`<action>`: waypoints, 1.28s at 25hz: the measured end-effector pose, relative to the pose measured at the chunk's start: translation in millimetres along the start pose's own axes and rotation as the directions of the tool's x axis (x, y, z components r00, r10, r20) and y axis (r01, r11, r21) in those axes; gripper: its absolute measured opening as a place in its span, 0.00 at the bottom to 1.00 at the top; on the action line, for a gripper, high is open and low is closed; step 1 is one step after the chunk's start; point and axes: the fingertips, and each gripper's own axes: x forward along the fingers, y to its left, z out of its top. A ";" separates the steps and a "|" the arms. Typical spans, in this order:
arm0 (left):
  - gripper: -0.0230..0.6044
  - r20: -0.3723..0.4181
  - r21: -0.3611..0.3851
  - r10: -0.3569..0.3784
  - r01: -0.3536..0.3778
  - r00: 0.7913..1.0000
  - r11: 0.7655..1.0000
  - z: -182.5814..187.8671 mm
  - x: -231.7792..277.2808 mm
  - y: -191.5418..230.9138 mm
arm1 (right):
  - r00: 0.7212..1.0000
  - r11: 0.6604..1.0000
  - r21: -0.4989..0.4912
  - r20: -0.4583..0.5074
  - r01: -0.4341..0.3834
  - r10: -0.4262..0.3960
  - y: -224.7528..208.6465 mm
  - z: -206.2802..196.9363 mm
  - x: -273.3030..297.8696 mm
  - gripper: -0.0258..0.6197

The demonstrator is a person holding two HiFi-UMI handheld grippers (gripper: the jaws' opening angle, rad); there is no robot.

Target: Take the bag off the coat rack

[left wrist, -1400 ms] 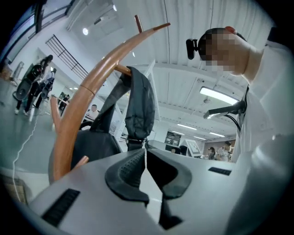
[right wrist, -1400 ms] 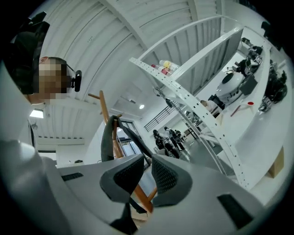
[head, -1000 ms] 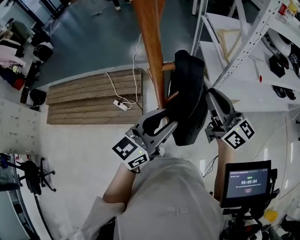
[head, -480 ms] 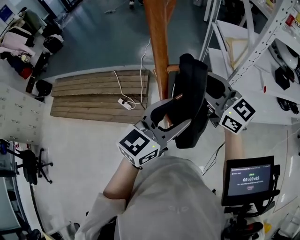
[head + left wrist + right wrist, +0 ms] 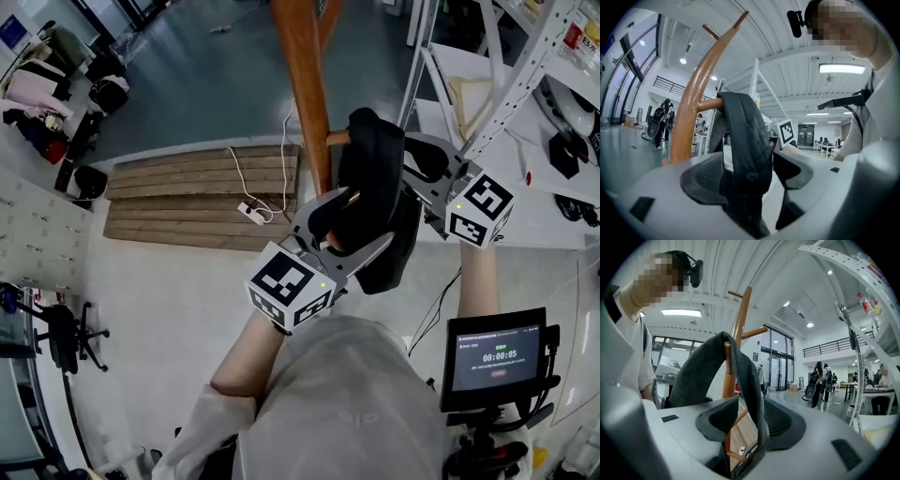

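Over grey floor [image 5: 187, 94], the coat rack [image 5: 302, 94] is cropped, bag [image 5: 375, 178] covering its peg [image 5: 336, 138].

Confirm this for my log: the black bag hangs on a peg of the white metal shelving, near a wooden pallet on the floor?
No: the black bag hangs on a peg of the wooden coat rack, not the white metal shelving, as the head view shows. The wooden pallet does lie on the floor nearby.
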 end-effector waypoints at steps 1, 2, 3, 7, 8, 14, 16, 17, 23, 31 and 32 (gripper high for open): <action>0.55 0.002 0.010 -0.007 0.007 1.000 1.000 2.4 4.1 -2.6 | 1.000 1.000 -0.001 -0.005 -0.002 0.002 -2.7 0.4 -2.4 0.27; 0.55 0.003 0.018 -0.008 0.008 1.000 1.000 3.7 8.4 -3.9 | 1.000 1.000 -0.001 -0.013 -0.009 0.009 -5.2 -0.4 -3.2 0.27; 0.55 0.003 0.023 -0.005 0.005 1.000 1.000 3.8 12.7 -3.4 | 0.999 1.000 -0.002 -0.026 -0.020 0.020 -7.4 -2.5 -1.5 0.27; 0.55 0.005 0.001 0.012 -0.012 1.000 1.000 -0.5 24.3 0.6 | 0.990 0.994 -0.038 -0.101 -0.100 0.096 -5.1 -20.2 23.0 0.28; 0.55 0.010 -0.008 0.012 -0.012 1.000 1.000 -0.7 25.2 1.0 | 0.988 0.993 -0.043 -0.108 -0.111 0.106 -4.2 -22.7 28.8 0.28; 0.49 0.046 -0.029 -0.002 0.003 0.999 1.000 1.5 22.7 1.7 | 0.996 0.998 0.018 -0.065 -0.066 0.067 -11.6 -25.6 36.2 0.27; 0.48 0.048 -0.029 -0.003 0.004 0.999 1.000 1.6 23.2 1.8 | 0.996 0.998 0.006 -0.064 -0.061 0.061 -10.2 -25.0 37.6 0.27; 0.48 0.047 -0.028 0.000 0.001 0.999 1.000 1.6 23.4 2.2 | 0.996 0.998 0.005 -0.064 -0.058 0.058 -10.0 -24.9 38.4 0.27; 0.40 0.039 -0.055 0.009 -0.007 0.999 0.998 0.1 23.3 2.5 | 0.999 0.999 0.046 -0.045 0.025 -0.023 -14.2 -26.9 38.1 0.23; 0.26 0.077 -0.117 -0.022 0.031 0.997 0.993 5.0 20.8 0.9 | 0.987 0.981 0.104 -0.022 0.163 -0.162 -26.1 -26.4 35.7 0.15; 0.26 0.073 -0.110 -0.017 0.025 0.997 0.994 5.4 21.2 1.1 | 0.985 0.978 0.115 -0.020 0.174 -0.173 -27.7 -26.0 34.8 0.15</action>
